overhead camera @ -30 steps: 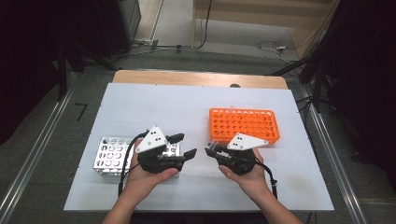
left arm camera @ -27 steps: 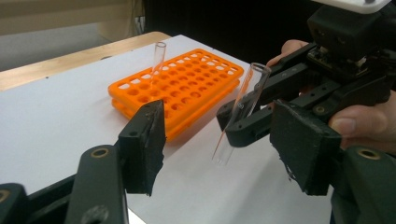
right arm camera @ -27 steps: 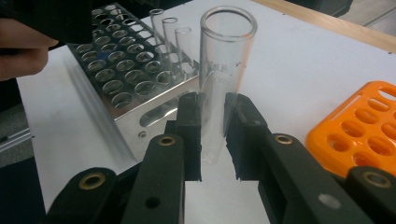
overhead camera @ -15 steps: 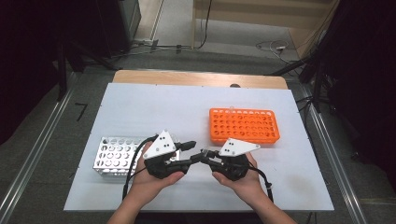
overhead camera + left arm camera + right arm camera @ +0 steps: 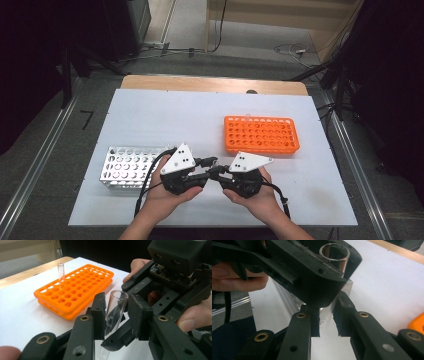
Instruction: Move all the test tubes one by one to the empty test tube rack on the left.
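A clear glass test tube (image 5: 114,311) is held between both grippers over the near middle of the white table (image 5: 150,120). My left gripper (image 5: 115,315) has just been closing its jaws, and its pads now press the tube's upper part. My right gripper (image 5: 325,323) is shut on the lower part of the tube, whose open mouth (image 5: 334,252) is ringed by the left jaws. From above, the left gripper (image 5: 209,167) and the right gripper (image 5: 219,174) meet tip to tip. An orange tube rack (image 5: 261,134) lies right of centre, with one tube (image 5: 60,272) standing in it.
A silver metal tube rack (image 5: 127,165) sits on the table just left of my left hand. A wooden strip (image 5: 210,84) runs along the table's far edge. Metal rails (image 5: 40,155) flank the table on both sides.
Both hands have drawn together at the near middle of the table. The left jaws, wide apart a second ago, have closed around the tube held by the right gripper.
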A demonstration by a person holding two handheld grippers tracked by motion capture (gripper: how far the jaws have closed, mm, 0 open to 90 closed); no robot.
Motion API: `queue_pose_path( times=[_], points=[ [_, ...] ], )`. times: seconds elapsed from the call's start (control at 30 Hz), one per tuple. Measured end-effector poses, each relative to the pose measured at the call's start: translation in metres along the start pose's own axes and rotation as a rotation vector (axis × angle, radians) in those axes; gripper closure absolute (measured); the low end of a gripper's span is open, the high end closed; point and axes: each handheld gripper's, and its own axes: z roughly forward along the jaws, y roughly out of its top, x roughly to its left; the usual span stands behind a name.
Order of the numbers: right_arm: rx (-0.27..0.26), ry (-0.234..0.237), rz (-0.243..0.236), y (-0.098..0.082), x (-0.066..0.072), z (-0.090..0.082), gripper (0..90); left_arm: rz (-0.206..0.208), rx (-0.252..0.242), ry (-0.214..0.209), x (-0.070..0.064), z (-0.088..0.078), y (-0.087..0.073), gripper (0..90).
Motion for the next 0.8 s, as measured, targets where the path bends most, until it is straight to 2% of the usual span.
queue_pose_path(
  times=[0.23,0.43,0.8],
  points=[
    [0.006,0.013,0.001,0.0000,0.0002,0.0000,73.7,0.023,0.006,0.030,-0.0004,-0.0004,-0.0002,75.4],
    [0.007,0.027,0.007,-0.0003,-0.0005,0.0011,71.8,0.024,0.007,0.032,0.0008,-0.0016,-0.0001,76.3],
    [-0.007,0.088,0.039,-0.0005,-0.0054,0.0006,46.4,0.020,-0.008,0.033,0.0048,-0.0082,0.0018,76.3]
  ],
)
